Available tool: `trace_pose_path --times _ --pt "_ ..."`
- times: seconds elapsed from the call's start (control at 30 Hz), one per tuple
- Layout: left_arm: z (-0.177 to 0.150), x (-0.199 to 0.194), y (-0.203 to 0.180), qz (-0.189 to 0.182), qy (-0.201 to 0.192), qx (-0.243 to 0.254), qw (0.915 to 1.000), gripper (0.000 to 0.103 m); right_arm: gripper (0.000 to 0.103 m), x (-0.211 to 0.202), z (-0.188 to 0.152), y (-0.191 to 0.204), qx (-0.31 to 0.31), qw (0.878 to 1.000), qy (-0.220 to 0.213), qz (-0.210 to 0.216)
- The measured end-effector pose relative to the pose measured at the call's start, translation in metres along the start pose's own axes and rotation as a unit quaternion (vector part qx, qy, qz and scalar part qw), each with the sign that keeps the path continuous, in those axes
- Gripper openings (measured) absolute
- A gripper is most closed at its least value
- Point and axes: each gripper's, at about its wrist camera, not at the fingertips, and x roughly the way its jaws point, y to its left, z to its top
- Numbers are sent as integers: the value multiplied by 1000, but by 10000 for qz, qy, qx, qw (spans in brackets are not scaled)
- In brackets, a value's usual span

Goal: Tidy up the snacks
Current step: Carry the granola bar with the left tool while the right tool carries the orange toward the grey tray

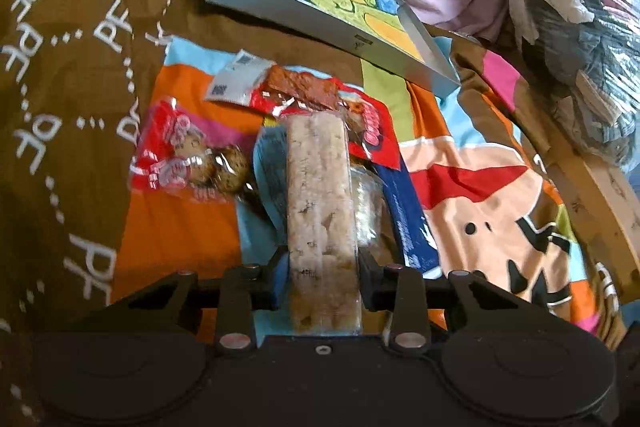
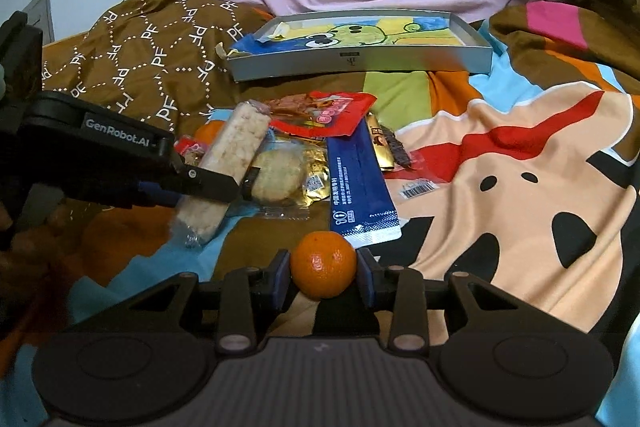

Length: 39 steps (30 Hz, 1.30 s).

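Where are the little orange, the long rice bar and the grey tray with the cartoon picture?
tangerine (image 2: 323, 269): right wrist view, middle of its peel, between the gripper's pads.
rice cracker bar (image 1: 320, 211): left wrist view, middle of its clear wrapper.
grey tray (image 2: 360, 65): right wrist view, its front wall.

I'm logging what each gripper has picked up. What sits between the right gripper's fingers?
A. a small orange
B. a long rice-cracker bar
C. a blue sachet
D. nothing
A: in the right wrist view the right gripper has its blue pads pressed on either side of the small orange, while the left gripper holds the rice-cracker bar.
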Motion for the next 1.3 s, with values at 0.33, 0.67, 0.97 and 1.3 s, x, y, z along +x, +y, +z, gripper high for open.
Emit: trace_pose_path --times 0.33,0.67,0.97,1.3 --pt "-8 -3 9 -459 115 -746 9961 36 39 -4 3 4 -176 9998 -118 -38" --pt "-1 -13 3 -1243 -334 -692 9893 36 40 -6 23 -1 -161 9993 -346 -19" --pt "0 -3 -3 -1000 -174 -220 9946 36 40 10 43 -7 -69 9991 -421 42" --pt "7 21 -24 -701 132 792 9943 42 40 -4 29 -27 34 9990 -344 -297"
